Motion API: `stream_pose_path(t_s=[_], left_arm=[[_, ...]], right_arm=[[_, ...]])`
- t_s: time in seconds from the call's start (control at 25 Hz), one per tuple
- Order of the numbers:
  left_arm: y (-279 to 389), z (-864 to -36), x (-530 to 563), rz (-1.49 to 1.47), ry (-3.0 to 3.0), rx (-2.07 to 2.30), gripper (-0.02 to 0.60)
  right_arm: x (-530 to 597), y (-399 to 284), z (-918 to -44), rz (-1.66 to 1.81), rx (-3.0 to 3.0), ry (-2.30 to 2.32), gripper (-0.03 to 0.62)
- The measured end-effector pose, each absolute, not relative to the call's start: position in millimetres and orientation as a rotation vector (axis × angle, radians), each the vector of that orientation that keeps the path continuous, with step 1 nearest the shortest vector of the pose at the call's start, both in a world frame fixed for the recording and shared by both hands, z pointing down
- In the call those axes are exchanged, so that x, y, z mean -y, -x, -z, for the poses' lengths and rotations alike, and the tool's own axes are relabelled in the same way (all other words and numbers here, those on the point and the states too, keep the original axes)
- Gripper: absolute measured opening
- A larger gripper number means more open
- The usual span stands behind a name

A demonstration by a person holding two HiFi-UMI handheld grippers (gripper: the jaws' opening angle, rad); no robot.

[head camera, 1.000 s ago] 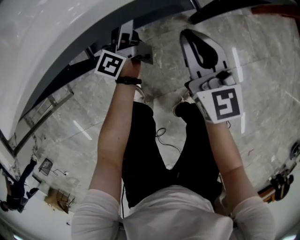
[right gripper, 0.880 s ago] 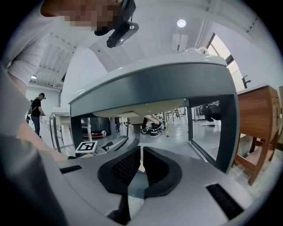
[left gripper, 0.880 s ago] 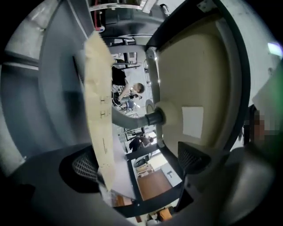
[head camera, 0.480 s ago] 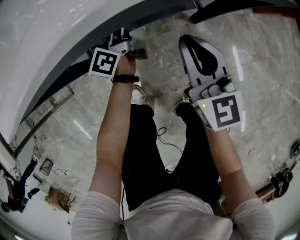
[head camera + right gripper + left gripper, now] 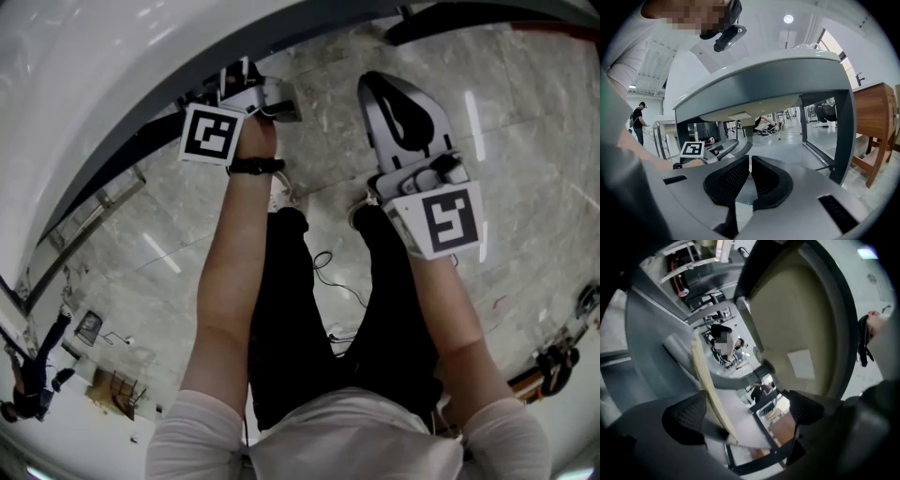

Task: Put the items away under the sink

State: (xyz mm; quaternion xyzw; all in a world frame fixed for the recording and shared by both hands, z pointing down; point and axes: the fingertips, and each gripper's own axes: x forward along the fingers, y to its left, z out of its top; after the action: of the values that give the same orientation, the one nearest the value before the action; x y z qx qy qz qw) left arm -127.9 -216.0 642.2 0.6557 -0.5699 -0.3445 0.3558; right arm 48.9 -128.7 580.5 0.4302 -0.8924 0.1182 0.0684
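Observation:
My left gripper (image 5: 246,82) reaches under the front edge of the white sink counter (image 5: 112,84); its tips are hidden there in the head view. In the left gripper view the left gripper (image 5: 746,412) is open. A thin cream-edged panel (image 5: 710,390) runs past its left pad, and I cannot tell if they touch. Above are the beige underside of the basin (image 5: 797,324) and a grey drain pipe (image 5: 740,378). My right gripper (image 5: 380,80) hangs over the marble floor, shut and holding nothing (image 5: 749,161).
A dark counter leg (image 5: 843,136) stands at the right, with a wooden table (image 5: 876,126) beyond it. A thin cable (image 5: 323,267) lies on the floor by the person's feet. Another person (image 5: 637,119) stands far off at the left.
The left gripper shifted slightly left under the counter edge, then drew back a little. The right gripper has hardly moved.

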Motion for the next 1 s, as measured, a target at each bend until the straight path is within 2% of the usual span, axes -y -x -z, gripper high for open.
stream_pose_path(t_s=[0.12, 0.28, 0.4, 0.56, 1.0], left_arm=[[116, -654, 206, 0.779, -1.72, 1.448, 0.535], [145, -650, 210, 0.923, -1.64, 1.476, 0.535], [136, -658, 208, 0.829, -1.624, 1.472, 0.535], [128, -648, 213, 0.922, -1.6, 1.381, 0.535], [106, -651, 171, 0.735, -1.74, 1.357, 0.534]], right_arm=[[127, -46, -579, -0.373, 2.686, -1.312, 0.043], [125, -44, -578, -0.362, 2.688, -1.296, 0.043], [125, -51, -579, -0.396, 2.671, -1.334, 0.043], [122, -45, -580, -0.423, 2.67, -1.346, 0.043], [110, -42, -573, -0.474, 2.65, -1.346, 0.043]])
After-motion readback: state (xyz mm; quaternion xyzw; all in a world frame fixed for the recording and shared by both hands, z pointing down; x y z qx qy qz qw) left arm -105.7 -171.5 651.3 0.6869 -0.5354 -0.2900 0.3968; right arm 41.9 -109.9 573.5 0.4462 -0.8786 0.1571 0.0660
